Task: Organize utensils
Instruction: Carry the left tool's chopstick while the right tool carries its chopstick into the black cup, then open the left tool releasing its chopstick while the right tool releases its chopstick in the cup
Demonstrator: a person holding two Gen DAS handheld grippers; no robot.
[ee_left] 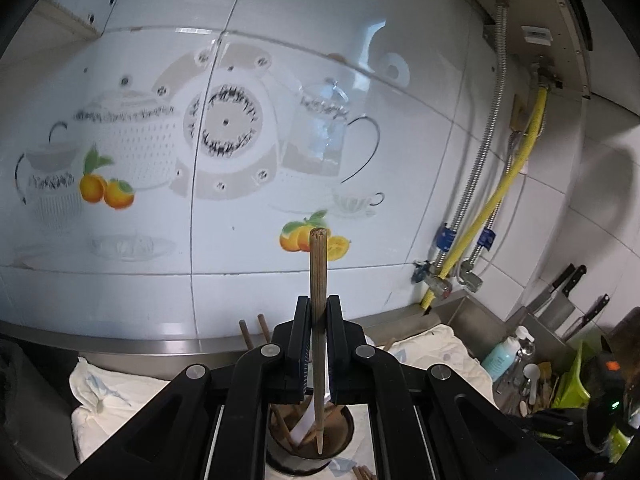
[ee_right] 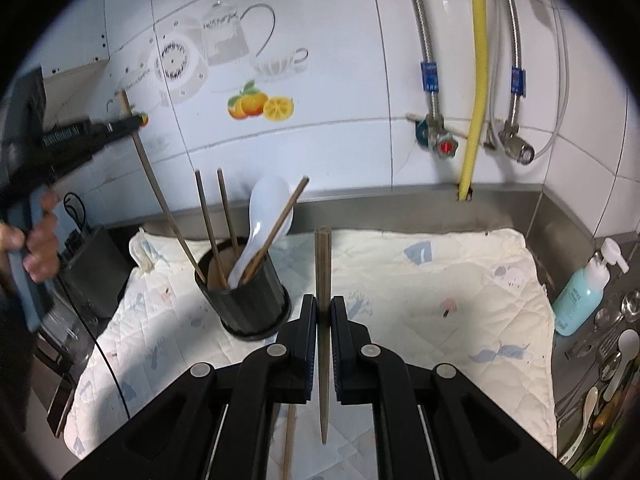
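My left gripper (ee_left: pixel 319 314) is shut on a wooden chopstick (ee_left: pixel 319 264) that stands upright, pointed tip down in the mouth of the black holder (ee_left: pixel 280 458). In the right wrist view that left gripper (ee_right: pixel 134 122) is at the left, held by a hand (ee_right: pixel 38 240), and its chopstick (ee_right: pixel 160 192) slants down to the holder's rim. The ribbed black holder (ee_right: pixel 250 304) has several chopsticks and a white spoon (ee_right: pixel 266 216) in it. My right gripper (ee_right: pixel 323 314) is shut on another chopstick (ee_right: pixel 323 264), upright over the cloth, right of the holder.
A white quilted cloth (ee_right: pixel 440 280) covers the steel counter, with a loose chopstick (ee_right: pixel 289 436) lying under my right gripper. A blue soap bottle (ee_right: pixel 580 296) and several spoons and forks (ee_right: pixel 612 356) are at the right. A yellow hose (ee_right: pixel 476 80) runs down the tiled wall. A black box (ee_right: pixel 88 272) is left.
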